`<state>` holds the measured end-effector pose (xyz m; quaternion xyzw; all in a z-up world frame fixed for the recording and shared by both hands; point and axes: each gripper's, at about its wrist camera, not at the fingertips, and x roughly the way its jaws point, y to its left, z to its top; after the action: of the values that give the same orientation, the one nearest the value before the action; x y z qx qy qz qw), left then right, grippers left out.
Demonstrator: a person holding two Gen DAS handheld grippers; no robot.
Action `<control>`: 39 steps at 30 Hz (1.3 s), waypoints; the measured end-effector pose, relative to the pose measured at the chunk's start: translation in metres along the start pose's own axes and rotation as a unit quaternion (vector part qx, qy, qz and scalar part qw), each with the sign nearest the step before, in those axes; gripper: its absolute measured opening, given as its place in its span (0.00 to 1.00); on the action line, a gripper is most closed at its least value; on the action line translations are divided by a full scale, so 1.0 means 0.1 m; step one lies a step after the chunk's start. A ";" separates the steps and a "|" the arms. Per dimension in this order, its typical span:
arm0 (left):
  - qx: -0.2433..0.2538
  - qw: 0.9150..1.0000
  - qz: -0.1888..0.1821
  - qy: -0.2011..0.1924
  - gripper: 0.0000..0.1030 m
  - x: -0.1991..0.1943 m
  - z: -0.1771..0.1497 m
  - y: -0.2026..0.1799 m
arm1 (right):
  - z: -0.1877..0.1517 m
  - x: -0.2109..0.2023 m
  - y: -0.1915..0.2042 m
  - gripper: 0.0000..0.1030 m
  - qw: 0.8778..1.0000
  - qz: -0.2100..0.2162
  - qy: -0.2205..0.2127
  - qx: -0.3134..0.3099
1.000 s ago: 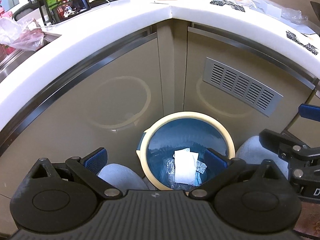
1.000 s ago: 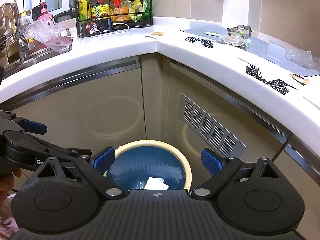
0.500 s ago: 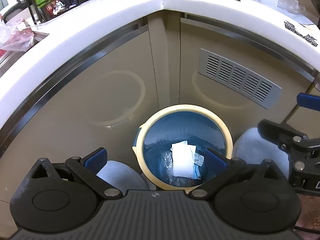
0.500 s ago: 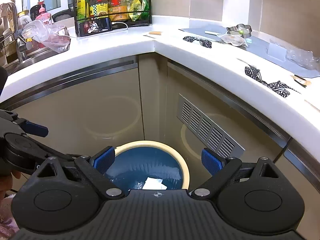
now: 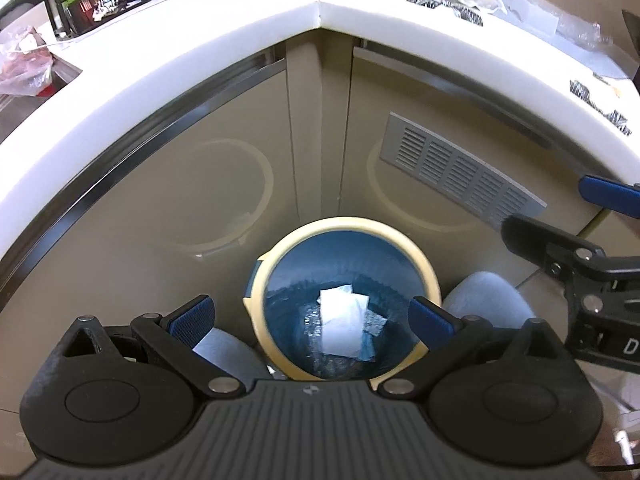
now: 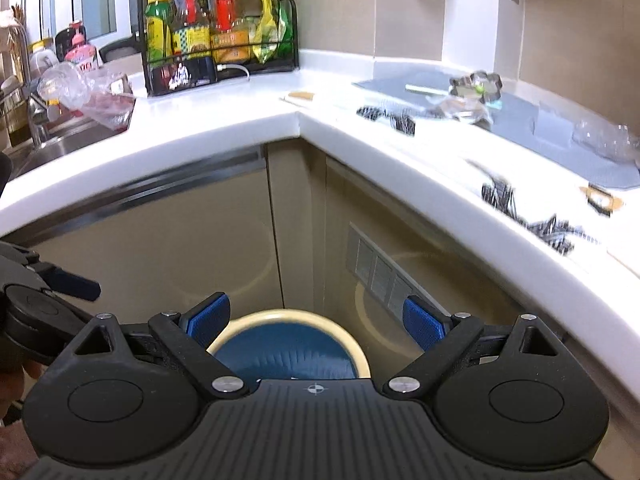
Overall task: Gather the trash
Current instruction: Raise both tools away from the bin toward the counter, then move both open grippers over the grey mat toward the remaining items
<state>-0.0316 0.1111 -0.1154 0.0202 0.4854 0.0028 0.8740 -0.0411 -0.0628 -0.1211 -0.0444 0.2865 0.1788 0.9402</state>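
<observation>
Left wrist view: left gripper (image 5: 312, 318) spread wide, nothing between its blue pads (image 5: 192, 314), poised above a round trash bin (image 5: 416, 248) w/ cream rim & blue liner. Bin stands on floor in the corner where two beige cabinet doors (image 5: 168, 200) meet, below a white countertop (image 5: 224, 36). Inside bin: white paper scraps (image 5: 340, 320) on crinkled clear plastic. Grey vent grille (image 5: 460, 172) on the rt door. Right gripper (image 5: 600, 280) seen at rt edge.

Right wrist view: right gripper (image 6: 316, 320) also released, empty, over the bin's (image 6: 288, 316) far rim. Black-patterned wrappers (image 6: 520, 208) lie on counter at rt; condiment rack (image 6: 220, 28) w/ bottles at back; left gripper (image 6: 44, 304) at lt edge.
</observation>
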 end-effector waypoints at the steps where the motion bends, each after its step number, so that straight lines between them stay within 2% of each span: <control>1: -0.003 1.000 -0.003 0.000 1.00 -0.01 0.03 0.00 | 0.04 -0.01 -0.01 0.92 1.000 0.000 -0.005 -0.001; 7: -0.003 1.000 -0.015 -0.006 1.00 -0.09 0.24 -0.06 | 0.28 -0.02 -0.10 0.92 0.999 -0.002 -0.030 -0.009; 14: 0.022 1.000 -0.007 -0.003 1.00 -0.16 0.55 -0.14 | 0.57 0.01 -0.23 0.92 0.998 -0.011 -0.058 -0.006; 23: 0.022 1.000 -0.022 -0.003 1.00 -0.20 0.90 -0.18 | 0.83 0.05 -0.46 0.92 0.996 -0.040 -0.084 0.005; 26: 0.023 0.999 -0.023 -0.018 1.00 -0.26 1.05 -0.23 | 0.89 0.03 -0.56 0.93 0.994 -0.055 -0.098 0.013; 30: 0.029 0.998 -0.020 -0.056 1.00 -0.39 1.29 -0.31 | 1.00 0.07 -0.79 0.93 0.990 -0.081 -0.104 0.044; 34: 0.034 0.995 -0.031 -0.087 1.00 -0.46 1.58 -0.43 | 1.09 0.12 -1.07 0.94 0.983 -0.117 -0.111 0.085; 39: 0.024 0.993 -0.042 -0.107 1.00 -0.44 1.94 -0.61 | 1.18 0.28 -1.45 0.94 0.972 -0.159 -0.105 0.135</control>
<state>0.1094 0.0425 0.0220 0.0206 0.3895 -0.0479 0.9196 0.0945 -0.1676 -0.0415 0.0573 0.1967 -0.0100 0.9787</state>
